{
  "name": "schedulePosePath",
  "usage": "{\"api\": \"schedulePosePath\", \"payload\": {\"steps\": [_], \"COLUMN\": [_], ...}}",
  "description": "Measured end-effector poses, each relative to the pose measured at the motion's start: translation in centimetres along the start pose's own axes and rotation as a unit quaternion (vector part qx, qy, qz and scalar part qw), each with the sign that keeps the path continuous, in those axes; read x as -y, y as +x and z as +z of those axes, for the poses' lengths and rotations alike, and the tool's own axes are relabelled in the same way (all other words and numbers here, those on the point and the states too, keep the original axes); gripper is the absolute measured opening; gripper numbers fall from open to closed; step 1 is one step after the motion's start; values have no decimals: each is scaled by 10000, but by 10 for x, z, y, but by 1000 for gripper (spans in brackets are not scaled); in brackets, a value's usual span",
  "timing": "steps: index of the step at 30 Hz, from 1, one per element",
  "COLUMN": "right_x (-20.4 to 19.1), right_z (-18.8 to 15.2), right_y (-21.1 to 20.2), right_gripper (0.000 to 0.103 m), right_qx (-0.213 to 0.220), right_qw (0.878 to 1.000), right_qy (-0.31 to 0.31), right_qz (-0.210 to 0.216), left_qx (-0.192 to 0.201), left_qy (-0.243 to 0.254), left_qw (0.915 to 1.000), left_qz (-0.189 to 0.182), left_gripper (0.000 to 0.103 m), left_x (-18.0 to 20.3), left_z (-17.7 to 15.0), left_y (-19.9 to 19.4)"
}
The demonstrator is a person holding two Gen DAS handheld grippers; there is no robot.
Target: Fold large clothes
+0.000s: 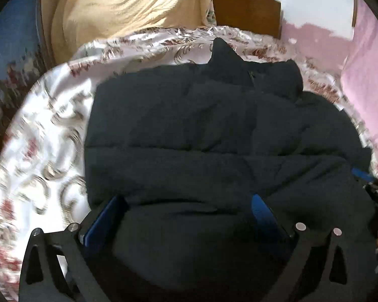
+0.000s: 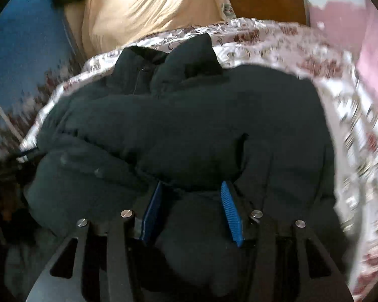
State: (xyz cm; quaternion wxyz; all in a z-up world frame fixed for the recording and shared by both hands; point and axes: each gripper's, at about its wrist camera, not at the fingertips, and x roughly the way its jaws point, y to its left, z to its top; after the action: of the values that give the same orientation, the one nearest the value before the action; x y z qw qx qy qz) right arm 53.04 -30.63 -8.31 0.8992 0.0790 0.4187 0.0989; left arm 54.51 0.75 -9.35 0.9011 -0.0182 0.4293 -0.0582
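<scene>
Both of your grippers point steeply down onto the dark puffer jacket (image 1: 201, 130), which lies bunched on the floral bedspread (image 1: 45, 125), collar toward the far edge of the bed. Your left gripper (image 1: 186, 206) has its jaws spread wide, the blue pads (image 1: 103, 221) standing well apart with a puffed fold of the jacket bulging up between them; the pads do not press on the fabric. Your right gripper (image 2: 191, 201) has its jaws partly spread, narrower than the left, with a lobe of the same jacket (image 2: 189, 125) hanging just ahead of the ribbed blue pads (image 2: 230, 214); the fabric sits between them, but they do not pinch it. The left wrist view shows the jacket's left side edge against the bedspread, and at its right border a blue tip and black frame, seemingly part of your other tool. The right wrist view shows the collar's two standing flaps and the zipper line more clearly, the bedspread (image 2: 340, 125) blurred along the right, and a dark cable at the left edge. Both views show a tan cloth (image 1: 128, 5) draped behind the bed, a brown wooden headboard (image 1: 247, 10) and pink fabric (image 1: 365, 88) at the right.
</scene>
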Motion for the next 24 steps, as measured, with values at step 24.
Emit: {"api": "schedulePosePath", "payload": {"steps": [24], "right_x": [6], "right_z": [-14], "right_y": [17], "right_gripper": [45], "right_qx": [190], "right_qw": [9996], "right_qy": [132], "right_qz": [135], "left_qx": [234], "left_qy": [-151], "left_qw": [9995], "left_qz": [-168], "left_gripper": [103], "left_x": [-9], "left_z": [-6], "left_y": [4]}}
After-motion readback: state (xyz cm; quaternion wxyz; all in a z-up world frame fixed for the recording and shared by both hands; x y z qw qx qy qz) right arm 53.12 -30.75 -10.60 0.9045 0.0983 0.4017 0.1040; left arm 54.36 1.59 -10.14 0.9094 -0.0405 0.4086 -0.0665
